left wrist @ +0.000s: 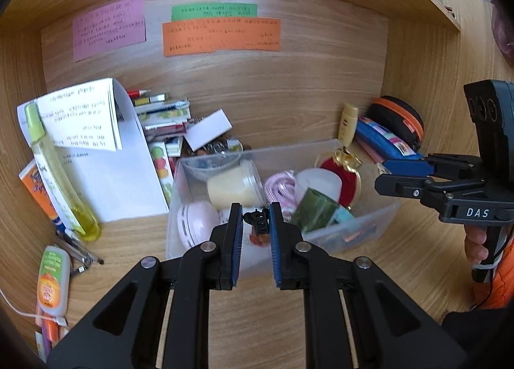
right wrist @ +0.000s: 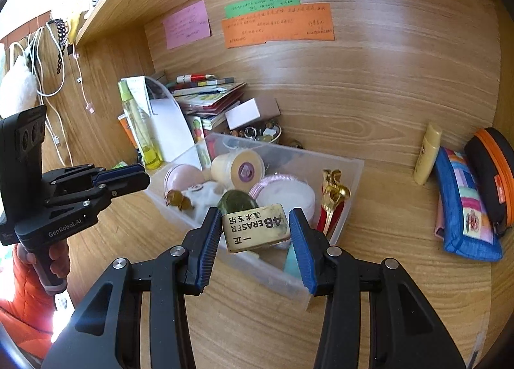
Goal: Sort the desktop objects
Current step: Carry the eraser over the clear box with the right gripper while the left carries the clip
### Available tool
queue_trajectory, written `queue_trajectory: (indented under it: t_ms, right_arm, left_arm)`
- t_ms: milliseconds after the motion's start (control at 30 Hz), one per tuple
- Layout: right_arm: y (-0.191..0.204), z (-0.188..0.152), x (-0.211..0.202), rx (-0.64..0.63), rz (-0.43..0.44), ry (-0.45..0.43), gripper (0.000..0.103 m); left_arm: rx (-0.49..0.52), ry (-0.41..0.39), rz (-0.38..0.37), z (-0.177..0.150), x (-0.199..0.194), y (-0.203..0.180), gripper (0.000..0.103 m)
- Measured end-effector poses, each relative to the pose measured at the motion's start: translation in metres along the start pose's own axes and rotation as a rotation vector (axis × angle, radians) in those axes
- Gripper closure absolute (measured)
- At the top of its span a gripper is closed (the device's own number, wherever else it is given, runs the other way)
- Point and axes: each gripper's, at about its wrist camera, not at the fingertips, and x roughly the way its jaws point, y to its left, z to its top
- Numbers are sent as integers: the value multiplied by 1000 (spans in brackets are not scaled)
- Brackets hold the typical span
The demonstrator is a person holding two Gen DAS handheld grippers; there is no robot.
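Above the clear bin (right wrist: 347,173), we clamp the eraser (right wrist: 255,227) crosswise in our right tool (right wrist: 253,234); our left tool (left wrist: 253,224) pinches a black hair claw (left wrist: 257,222).

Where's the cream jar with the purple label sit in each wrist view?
Left wrist: cream jar lies on its side in the clear bin, just above the left tool.
Right wrist: jar at the bin's back, upper left of the eraser.
Shared landmark: orange note on the back wall.
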Motion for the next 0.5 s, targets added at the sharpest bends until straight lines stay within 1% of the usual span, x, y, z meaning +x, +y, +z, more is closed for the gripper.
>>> queue_trajectory:
  t_ms: [100,233,367,500]
  right_arm:
    - [-3,4,7,17,9,3,63]
    - [-7,1,25,49,3,36,63]
    - [-9,-3,39,50,-39,66,63]
    - [-10,-6,45,39,-68,80,63]
  left_arm:
    - [3,-11,6,9,5,2,88]
    - [8,-5,-9,16,17,1,88]
    - [16,21,-24,18,36,-2,88]
    - [0,52,-44,17,54,-1,88]
